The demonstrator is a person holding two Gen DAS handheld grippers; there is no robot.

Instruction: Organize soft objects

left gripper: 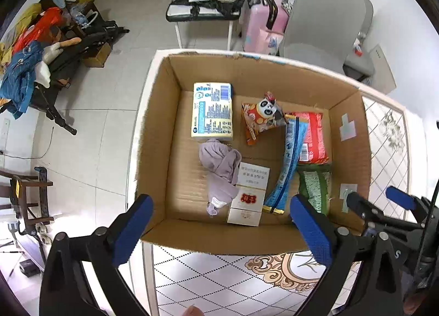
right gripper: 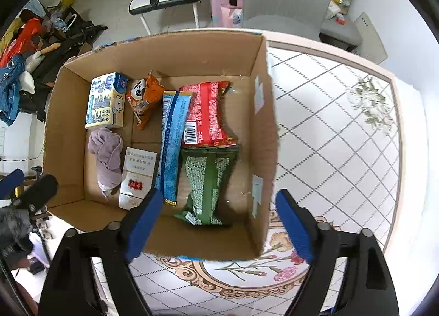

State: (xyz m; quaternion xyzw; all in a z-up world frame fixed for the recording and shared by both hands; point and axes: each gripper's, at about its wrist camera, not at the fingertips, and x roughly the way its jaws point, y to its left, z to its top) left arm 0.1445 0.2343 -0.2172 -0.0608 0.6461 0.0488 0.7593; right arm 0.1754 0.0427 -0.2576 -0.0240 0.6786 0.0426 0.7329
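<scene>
An open cardboard box [left gripper: 164, 151] [right gripper: 65, 134] stands on the table. It holds a yellow-blue tissue pack [left gripper: 212, 110] [right gripper: 105, 100], an orange panda snack bag [left gripper: 260, 117] [right gripper: 144, 99], a crumpled lilac cloth [left gripper: 221, 173] [right gripper: 107, 155], a white-red carton [left gripper: 248, 192] [right gripper: 137, 176], a long blue packet [left gripper: 288, 162] [right gripper: 172, 143], a red packet [left gripper: 312, 137] [right gripper: 205, 112] and a green packet [left gripper: 314, 187] [right gripper: 208, 178]. My left gripper [left gripper: 221, 231] is open and empty above the box's near wall. My right gripper [right gripper: 218, 225] is open and empty above the box's near right corner.
The table has a white patterned top [right gripper: 329, 137] [left gripper: 219, 283]. A grey chair [left gripper: 326, 22], a pink suitcase [left gripper: 260, 25] and a cluttered small table [left gripper: 205, 0] stand behind. Clothes and gear lie on the floor at left [left gripper: 33, 49].
</scene>
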